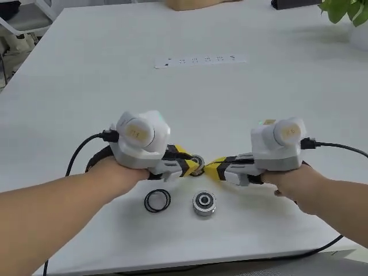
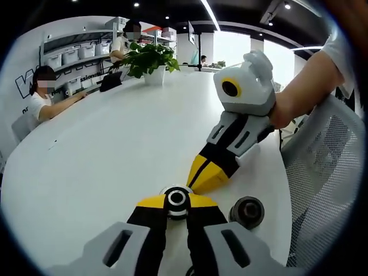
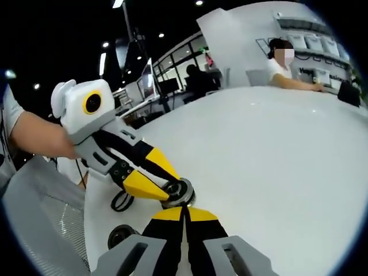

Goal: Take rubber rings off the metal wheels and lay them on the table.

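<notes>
My left gripper (image 1: 192, 165) is shut on a small metal wheel (image 1: 198, 163), holding it just above the white table (image 1: 190, 98). In the left gripper view the wheel (image 2: 176, 197) sits between my yellow jaw tips. My right gripper (image 1: 210, 167) points at it from the right, shut, with its tips against the wheel's rim (image 3: 178, 193); I cannot tell if they pinch a ring. Black rubber rings (image 1: 157, 200) lie on the table near me. A second metal wheel (image 1: 204, 203) stands beside them, also seen as the second wheel (image 2: 247, 211).
A white power strip (image 1: 201, 60) lies farther back on the table. A potted plant (image 1: 345, 11) stands at the far right corner. Black cables trail from both grippers. The table's front edge is close below the wheel. A mesh chair (image 2: 322, 190) stands beside the table.
</notes>
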A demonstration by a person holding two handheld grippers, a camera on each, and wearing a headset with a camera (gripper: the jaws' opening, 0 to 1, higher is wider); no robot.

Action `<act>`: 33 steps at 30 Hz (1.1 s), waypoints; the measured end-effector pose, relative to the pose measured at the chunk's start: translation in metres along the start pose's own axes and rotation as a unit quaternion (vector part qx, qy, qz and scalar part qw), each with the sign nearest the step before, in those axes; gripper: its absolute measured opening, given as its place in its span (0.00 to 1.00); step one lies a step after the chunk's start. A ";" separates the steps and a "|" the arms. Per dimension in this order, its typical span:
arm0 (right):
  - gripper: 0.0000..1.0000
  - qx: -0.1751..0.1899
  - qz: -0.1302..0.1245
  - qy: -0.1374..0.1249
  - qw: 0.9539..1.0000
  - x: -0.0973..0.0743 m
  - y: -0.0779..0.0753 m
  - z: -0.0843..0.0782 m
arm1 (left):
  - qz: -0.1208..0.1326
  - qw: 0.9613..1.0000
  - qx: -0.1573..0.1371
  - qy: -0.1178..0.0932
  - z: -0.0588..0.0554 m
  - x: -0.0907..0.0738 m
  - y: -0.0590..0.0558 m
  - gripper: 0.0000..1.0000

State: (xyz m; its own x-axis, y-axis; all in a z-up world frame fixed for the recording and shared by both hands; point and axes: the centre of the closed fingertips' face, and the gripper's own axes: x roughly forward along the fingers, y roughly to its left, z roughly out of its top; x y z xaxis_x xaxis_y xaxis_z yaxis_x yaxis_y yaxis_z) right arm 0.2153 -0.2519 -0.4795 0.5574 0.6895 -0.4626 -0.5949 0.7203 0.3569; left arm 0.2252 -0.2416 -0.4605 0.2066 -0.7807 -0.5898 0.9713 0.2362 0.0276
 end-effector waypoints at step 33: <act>0.00 0.107 0.051 -0.064 0.991 -0.006 0.024 0.025 | 0.025 1.000 0.006 0.002 0.000 0.002 -0.001 0.07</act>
State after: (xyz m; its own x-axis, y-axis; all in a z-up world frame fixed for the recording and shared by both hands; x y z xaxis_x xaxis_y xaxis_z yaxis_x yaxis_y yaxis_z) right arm 0.2123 -0.2368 -0.4479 0.5781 0.7538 -0.3124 -0.5230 0.6361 0.5673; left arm 0.2251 -0.2437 -0.4616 0.2538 -0.7657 -0.5910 0.9612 0.2680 0.0656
